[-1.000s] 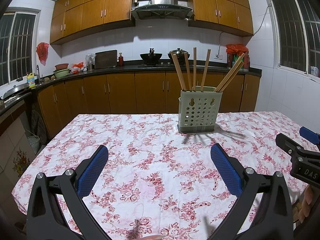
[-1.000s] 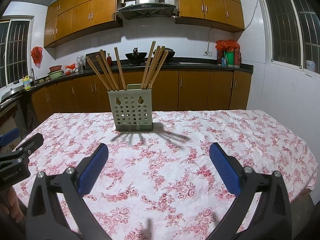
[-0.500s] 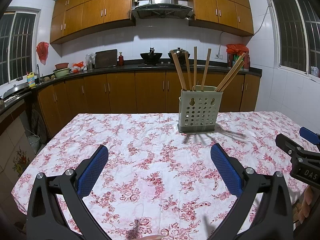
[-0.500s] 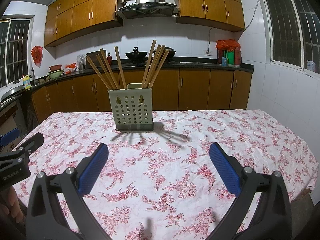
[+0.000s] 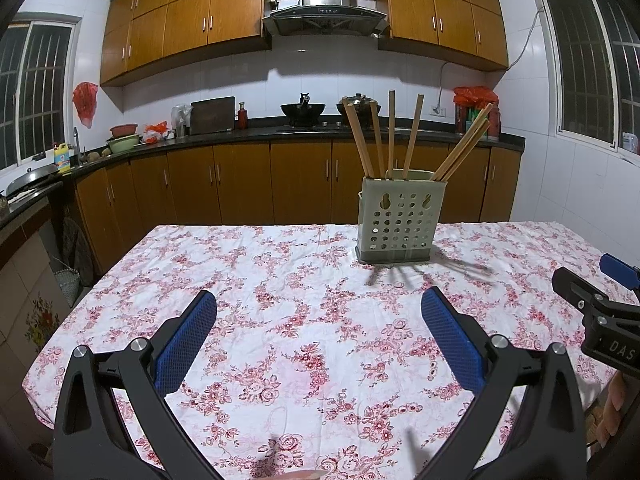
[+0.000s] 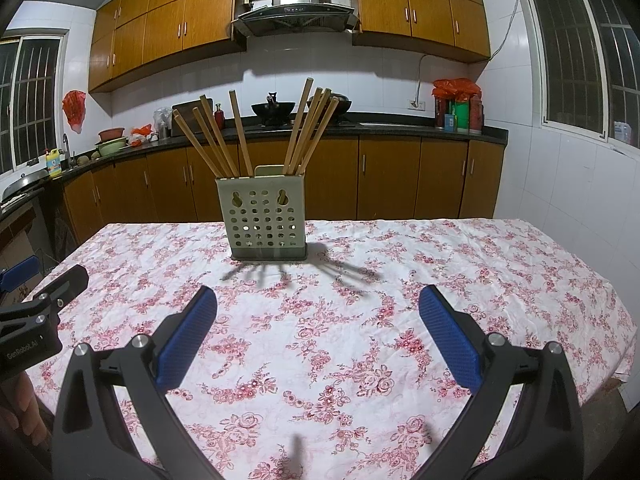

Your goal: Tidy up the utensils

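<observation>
While both pairs of tongs are hovering spread and empty, left tongs (image 5: 319, 322) and right tongs (image 6: 318, 320) are facing the chopstick holder (image 6: 264, 216), its chopsticks (image 6: 308, 128) standing upright, on the floral-clothed surface (image 6: 440, 280).

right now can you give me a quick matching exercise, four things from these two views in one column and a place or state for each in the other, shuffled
Things:
1. chopsticks
2. holder
3. left claw
4. wok

Places or states:
A. open over the tablecloth, holding nothing
B. on the stove at the back counter
C. leaning out of the perforated box
D. upright on the floral cloth

Pairs: 1-C, 2-D, 3-A, 4-B
</observation>
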A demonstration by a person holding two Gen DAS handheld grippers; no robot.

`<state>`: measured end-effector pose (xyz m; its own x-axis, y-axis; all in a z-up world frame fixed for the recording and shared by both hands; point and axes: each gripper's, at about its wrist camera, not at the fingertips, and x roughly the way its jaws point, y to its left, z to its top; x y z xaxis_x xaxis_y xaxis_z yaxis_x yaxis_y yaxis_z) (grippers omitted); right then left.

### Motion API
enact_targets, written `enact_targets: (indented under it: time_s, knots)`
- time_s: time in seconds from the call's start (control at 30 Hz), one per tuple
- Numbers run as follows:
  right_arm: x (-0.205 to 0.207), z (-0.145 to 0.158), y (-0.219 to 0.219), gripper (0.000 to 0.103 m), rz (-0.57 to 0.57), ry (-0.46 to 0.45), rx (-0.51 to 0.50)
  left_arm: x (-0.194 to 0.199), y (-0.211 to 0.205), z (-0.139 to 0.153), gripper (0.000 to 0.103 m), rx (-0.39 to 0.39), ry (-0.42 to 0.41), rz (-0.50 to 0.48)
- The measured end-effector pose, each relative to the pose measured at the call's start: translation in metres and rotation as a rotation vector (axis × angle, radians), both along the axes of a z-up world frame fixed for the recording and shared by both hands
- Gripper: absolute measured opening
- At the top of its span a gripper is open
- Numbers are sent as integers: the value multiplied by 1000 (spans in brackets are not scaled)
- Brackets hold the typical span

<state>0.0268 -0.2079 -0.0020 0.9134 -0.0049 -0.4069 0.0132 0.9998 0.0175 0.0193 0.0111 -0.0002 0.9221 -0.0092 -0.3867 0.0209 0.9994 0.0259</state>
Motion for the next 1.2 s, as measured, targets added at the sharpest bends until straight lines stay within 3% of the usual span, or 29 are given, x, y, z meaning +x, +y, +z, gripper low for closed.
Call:
enact_targets:
  time_s: [1.2]
  knots:
    - [-1, -2, -1, 99, 3, 4, 1, -2, 2, -6, 101, -8, 14, 5]
